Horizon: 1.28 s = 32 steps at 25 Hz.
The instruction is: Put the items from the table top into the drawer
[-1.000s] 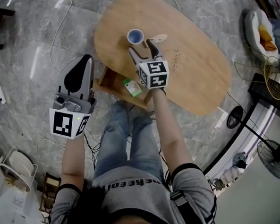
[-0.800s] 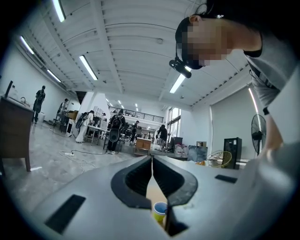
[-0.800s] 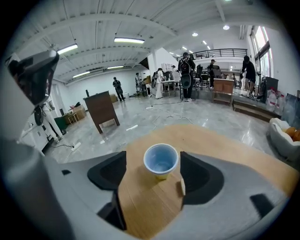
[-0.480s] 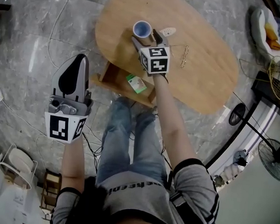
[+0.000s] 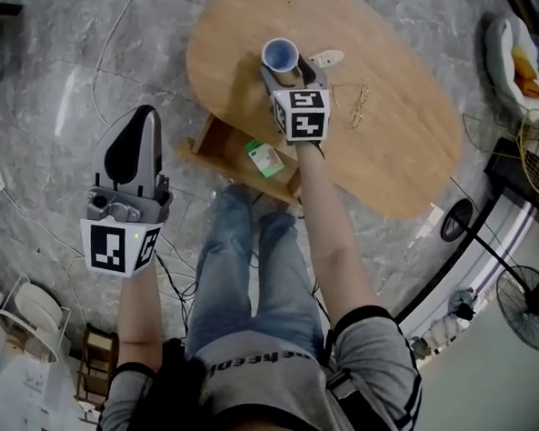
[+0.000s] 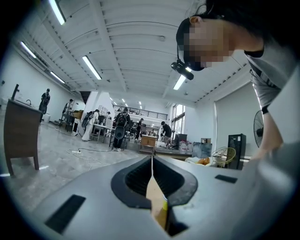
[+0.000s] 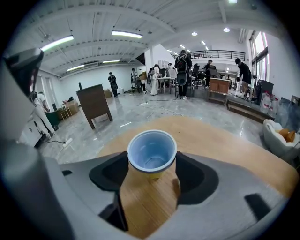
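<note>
Head view, from the left: the left gripper [image 5: 145, 114] hangs over the grey marble floor [image 5: 59, 79], its jaws pressed together on nothing. Beside it, the open wooden drawer [image 5: 221, 143] holds a green-and-white packet [image 5: 265, 159]. On the oval wooden table [image 5: 391, 163], the blue-lined yellow paper cup [image 5: 280, 54] stands upright between the jaws of the right gripper [image 5: 287, 72]. Those jaws have just been closing but are spread and not clamping the cup.

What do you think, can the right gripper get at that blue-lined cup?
Probably yes: the right gripper holds its jaws, which have just been closing, on either side of the upright cup on the table; nothing else stands between them.
</note>
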{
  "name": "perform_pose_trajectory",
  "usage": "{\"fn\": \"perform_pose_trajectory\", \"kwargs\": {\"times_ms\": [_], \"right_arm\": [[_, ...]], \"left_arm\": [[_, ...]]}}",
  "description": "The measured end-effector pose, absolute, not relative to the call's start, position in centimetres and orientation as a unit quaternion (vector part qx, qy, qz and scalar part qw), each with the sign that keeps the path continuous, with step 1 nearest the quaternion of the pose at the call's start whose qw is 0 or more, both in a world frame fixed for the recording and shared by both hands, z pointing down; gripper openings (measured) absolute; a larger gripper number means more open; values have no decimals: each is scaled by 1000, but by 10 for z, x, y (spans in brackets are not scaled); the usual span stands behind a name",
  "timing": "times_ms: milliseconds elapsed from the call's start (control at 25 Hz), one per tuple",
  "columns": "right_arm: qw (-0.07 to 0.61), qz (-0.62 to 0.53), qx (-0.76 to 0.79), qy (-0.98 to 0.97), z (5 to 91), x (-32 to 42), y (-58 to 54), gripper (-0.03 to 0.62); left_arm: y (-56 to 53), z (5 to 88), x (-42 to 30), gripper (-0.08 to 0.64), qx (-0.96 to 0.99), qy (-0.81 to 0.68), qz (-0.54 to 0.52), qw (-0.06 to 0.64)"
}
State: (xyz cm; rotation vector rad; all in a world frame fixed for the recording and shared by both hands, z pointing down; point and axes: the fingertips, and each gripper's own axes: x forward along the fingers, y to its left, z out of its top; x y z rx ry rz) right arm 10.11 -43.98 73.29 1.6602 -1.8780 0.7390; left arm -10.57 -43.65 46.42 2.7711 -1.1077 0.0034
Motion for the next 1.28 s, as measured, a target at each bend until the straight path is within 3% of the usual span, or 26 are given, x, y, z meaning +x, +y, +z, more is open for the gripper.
{"fn": "perform_pose_trajectory", "kwargs": {"times_ms": [720,1280], "right_arm": [[194,233,566,-767,653,71,-362,310],[214,217,483,-821,656,17,-282,310]], "left_arm": [[-377,439,-83,12,919,-386,-31,72],[-297,433,-106,12,897,-437,-37,52]]}}
